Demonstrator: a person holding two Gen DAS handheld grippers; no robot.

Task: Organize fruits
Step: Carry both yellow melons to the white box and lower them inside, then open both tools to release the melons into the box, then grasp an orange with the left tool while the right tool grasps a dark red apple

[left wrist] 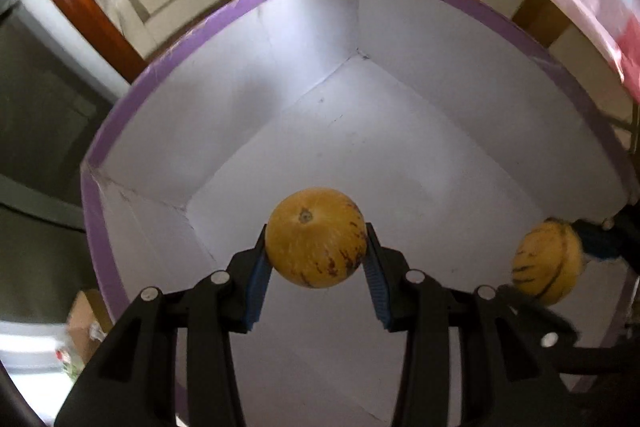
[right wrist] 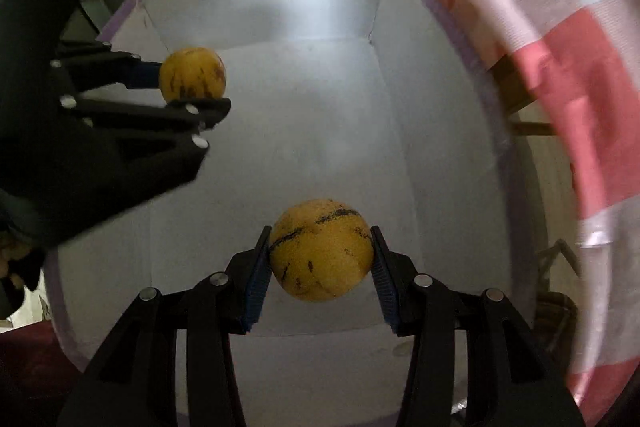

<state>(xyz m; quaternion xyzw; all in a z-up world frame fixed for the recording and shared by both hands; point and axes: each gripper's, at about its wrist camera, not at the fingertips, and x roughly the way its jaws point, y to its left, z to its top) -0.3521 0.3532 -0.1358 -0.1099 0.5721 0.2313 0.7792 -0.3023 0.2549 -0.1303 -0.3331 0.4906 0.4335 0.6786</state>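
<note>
White cardboard fills most of both views: it is the inside of a large box (left wrist: 360, 131) with a purple rim, and both tongs point down into it.

In the left wrist view, the left tongs (left wrist: 316, 267) stand at the bottom centre of the frame. Their blue pads (left wrist: 256, 283) press on both sides of a round yellow fruit (left wrist: 316, 237) with small dark red speckles, so this fruit is held above the box floor. At the right edge of the same frame a second yellow fruit (left wrist: 548, 263), with dark stripes, is visible between the fingers of the other tool.

In the right wrist view, the right tongs (right wrist: 320, 267) are at the bottom centre and are closed on that striped yellow fruit (right wrist: 320, 249), one pad touching each side. In the upper left of this frame the left tongs come in from the side with the speckled fruit between their fingers.

Farther away, past the box walls, a pink and white checked cloth (right wrist: 560, 67) covers the right side of both frames. Behind the far rim, at the top of the left wrist view, a brown wooden frame (left wrist: 92, 15) and a bright room are visible, but blurred.
</note>
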